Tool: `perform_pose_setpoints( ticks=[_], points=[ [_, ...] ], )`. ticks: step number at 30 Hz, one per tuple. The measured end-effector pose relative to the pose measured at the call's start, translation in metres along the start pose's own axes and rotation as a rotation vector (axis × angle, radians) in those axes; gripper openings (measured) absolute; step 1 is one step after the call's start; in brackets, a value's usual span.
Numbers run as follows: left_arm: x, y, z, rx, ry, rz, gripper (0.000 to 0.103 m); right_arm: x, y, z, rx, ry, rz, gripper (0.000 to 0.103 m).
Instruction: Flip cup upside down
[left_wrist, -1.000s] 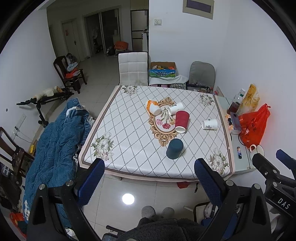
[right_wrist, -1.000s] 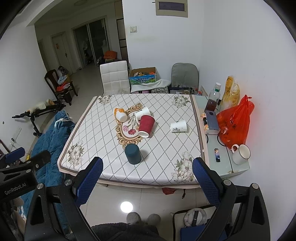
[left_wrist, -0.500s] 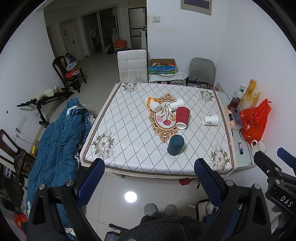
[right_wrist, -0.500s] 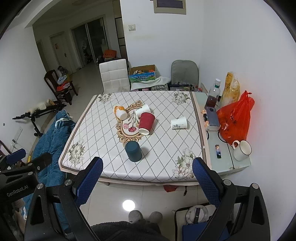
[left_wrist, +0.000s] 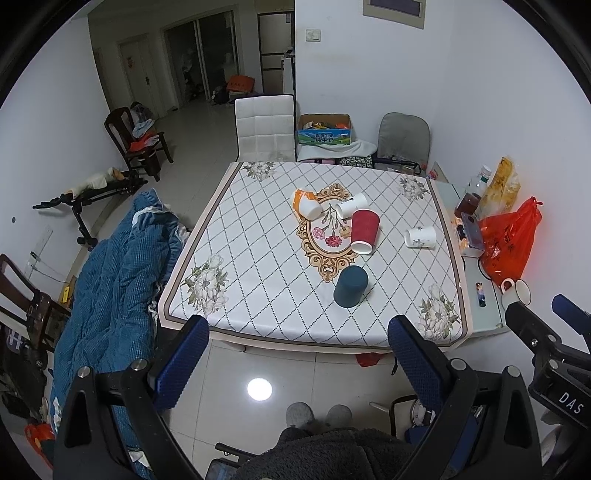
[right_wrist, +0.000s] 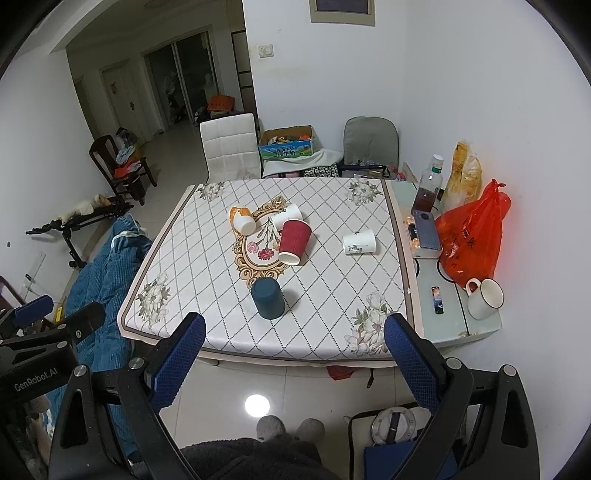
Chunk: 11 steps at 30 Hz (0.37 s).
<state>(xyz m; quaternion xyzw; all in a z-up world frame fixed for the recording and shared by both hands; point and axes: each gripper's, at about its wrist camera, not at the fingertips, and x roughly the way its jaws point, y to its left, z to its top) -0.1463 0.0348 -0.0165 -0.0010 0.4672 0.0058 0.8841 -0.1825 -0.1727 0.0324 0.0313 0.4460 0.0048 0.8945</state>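
both pairs of fingers are spread wide and grasp nothing: left gripper (left_wrist: 297, 354), right gripper (right_wrist: 295, 350), each held off the near edge of the surface (right_wrist: 207, 325). five cups lie further up the frame. the teal cup (right_wrist: 267, 298) is nearest and already stands mouth-down. the red cup (right_wrist: 293, 242) lies on its side, long axis running up-frame, mouth toward the fingers, probably the next one to flip. two white cups (right_wrist: 359, 242) and one orange-and-white cup (right_wrist: 242, 220) also lie on their sides. neither hand looks clearly nearer.
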Motion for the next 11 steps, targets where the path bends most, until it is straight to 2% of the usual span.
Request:
perform_pose_setpoints(
  ticks=[11],
  points=[
    [0.0003, 0.0012, -0.0012, -0.003, -0.005, 0.003, 0.099, 0.0032, 0.0022, 0.0058, 0.003, 0.006, 0.0, 0.099]
  ],
)
